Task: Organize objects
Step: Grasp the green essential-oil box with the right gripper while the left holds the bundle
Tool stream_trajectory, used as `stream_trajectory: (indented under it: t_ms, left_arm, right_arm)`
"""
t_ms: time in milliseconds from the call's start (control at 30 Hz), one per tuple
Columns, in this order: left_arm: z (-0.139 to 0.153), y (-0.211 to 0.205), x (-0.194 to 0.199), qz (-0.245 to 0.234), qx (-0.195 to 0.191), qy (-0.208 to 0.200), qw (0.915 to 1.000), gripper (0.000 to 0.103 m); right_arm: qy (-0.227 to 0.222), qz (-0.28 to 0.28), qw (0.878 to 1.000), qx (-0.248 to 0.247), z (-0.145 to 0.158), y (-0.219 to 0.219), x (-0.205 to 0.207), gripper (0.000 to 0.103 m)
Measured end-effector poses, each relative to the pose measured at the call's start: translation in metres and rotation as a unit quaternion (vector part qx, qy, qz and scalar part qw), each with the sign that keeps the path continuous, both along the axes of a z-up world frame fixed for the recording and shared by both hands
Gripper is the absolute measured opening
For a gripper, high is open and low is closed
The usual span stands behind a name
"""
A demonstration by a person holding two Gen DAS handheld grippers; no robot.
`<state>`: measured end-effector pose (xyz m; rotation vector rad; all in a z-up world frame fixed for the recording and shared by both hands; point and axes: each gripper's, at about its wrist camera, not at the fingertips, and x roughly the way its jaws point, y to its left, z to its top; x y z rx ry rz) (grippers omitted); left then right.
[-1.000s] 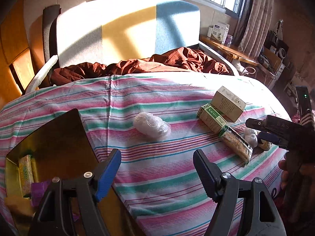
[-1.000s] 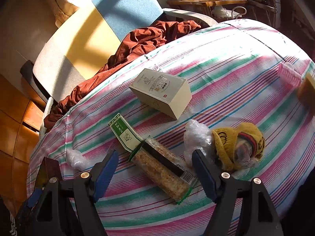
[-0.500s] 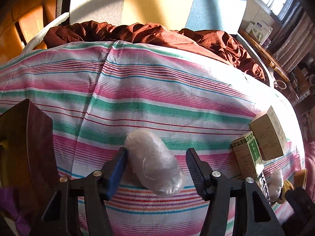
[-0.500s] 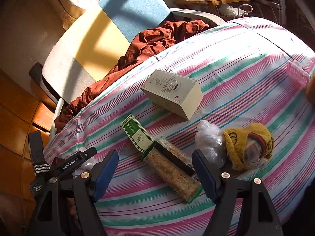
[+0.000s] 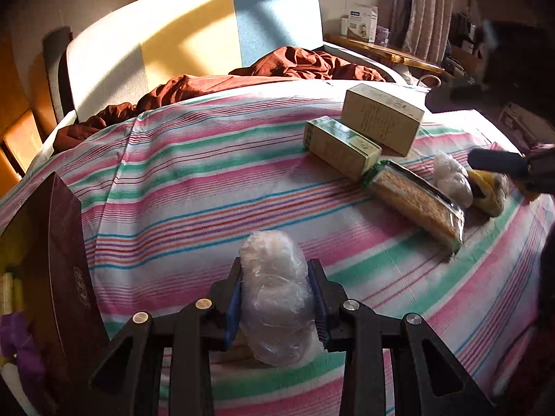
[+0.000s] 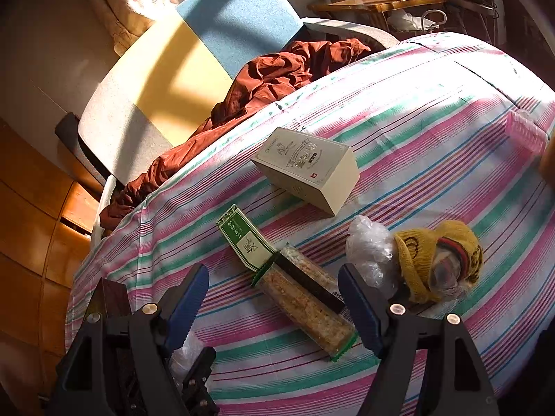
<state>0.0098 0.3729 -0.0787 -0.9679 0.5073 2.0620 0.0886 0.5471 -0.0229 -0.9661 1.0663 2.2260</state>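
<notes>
A clear plastic-wrapped bundle (image 5: 274,305) sits between the blue pads of my left gripper (image 5: 275,270), which is shut on it just above the striped cloth (image 5: 208,180). My right gripper (image 6: 274,274) hangs open over a long cracker packet (image 6: 308,308), touching nothing. Beside that packet lie a green box (image 6: 246,239), a cream box (image 6: 308,170), a second clear plastic bag (image 6: 371,253) and a yellow knit hat (image 6: 440,260). In the left wrist view the same row runs from the cream box (image 5: 381,118) down to the cracker packet (image 5: 416,204).
A dark red open box (image 5: 66,267) stands at the left edge of the cloth, with small items inside. A rust-brown blanket (image 5: 277,69) lies on a chair behind. A pink ridged object (image 6: 525,135) sits at the far right.
My left gripper came down and forward around the clear bundle and its jaws closed on it. The right gripper stayed where it was, still open.
</notes>
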Motion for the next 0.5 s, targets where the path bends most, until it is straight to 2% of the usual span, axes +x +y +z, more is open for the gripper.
stream_trajectory:
  t_ms: [133,267,367,500]
  left_arm:
    - [-0.008,-0.019,0.031,-0.026,0.025,0.040,0.9986,0.035]
    - [-0.009,-0.023,0.021,-0.025,0.042,0.015,0.9987,0.035]
    - [-0.010,-0.022,0.023,-0.026,0.042,0.022,0.9985,0.035]
    - [-0.011,-0.024,0.024,-0.026,0.048,0.017,0.9983,0.036]
  right_arm:
    - [-0.003,0.013,1.000,0.000,-0.002,-0.005,-0.005,0.078]
    - [-0.010,0.019,1.000,-0.009,-0.007,-0.006,-0.008,0.077]
    - [-0.019,0.026,0.999,-0.005,-0.009,-0.009,-0.011,0.076]
    - [-0.031,0.055,0.998,-0.013,-0.015,-0.013,-0.021,0.069]
